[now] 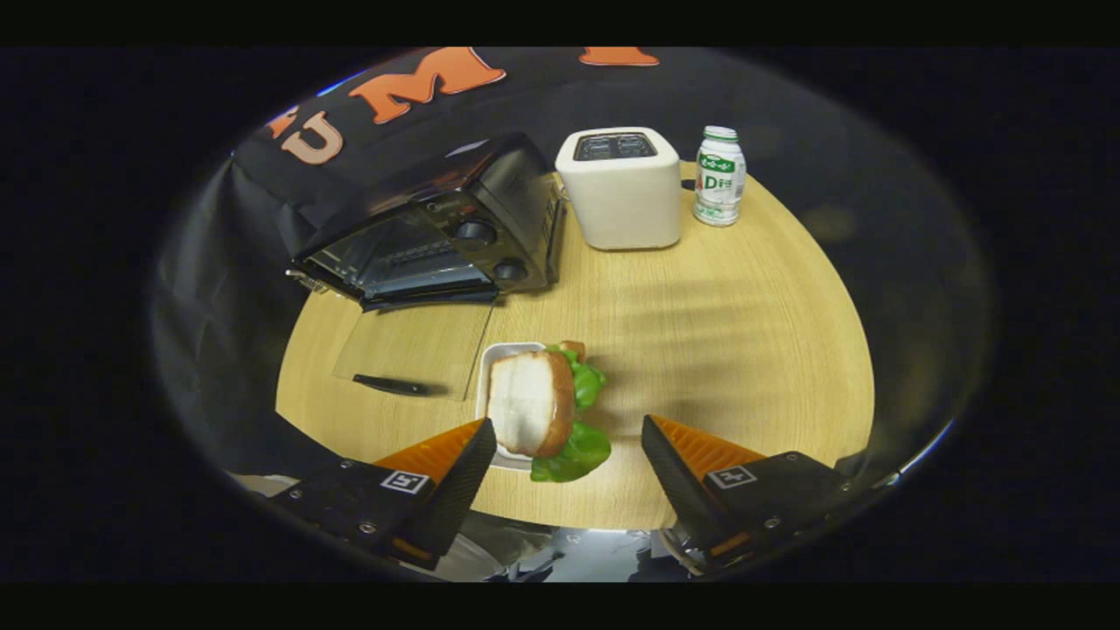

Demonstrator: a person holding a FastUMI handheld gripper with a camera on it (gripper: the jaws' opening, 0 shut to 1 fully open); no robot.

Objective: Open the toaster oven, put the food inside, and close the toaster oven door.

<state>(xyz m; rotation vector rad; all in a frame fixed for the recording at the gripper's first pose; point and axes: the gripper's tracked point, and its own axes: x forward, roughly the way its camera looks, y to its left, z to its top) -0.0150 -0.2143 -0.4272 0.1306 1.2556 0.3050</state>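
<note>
Sitting open in the upper left of the frame, the black toaster oven point(420, 232) has its glass door point(416, 350) folded flat onto the wooden table point(717, 332), the door's dark handle point(389, 384) at its near edge. The oven's cavity looks dark, with a wire rack faintly visible and no food on it that can be made out. Two round knobs sit on its right-hand panel.

Lower centre, a small white dish point(490, 385) holds the sandwich point(538, 402), a thick slice of pale bread with green lettuce spilling out over the dish's right side onto the table. The dish lies just right of the open door.

At the top centre stands a white pop-up toaster point(623, 188), and just right of it an upright white bottle point(720, 175) with a green label.

The gripper point(569, 446) is spread wide at the bottom of the frame and grips nothing. Its left finger overlaps the dish's near left corner, though contact cannot be told; the right finger stands well clear of the lettuce.
</note>
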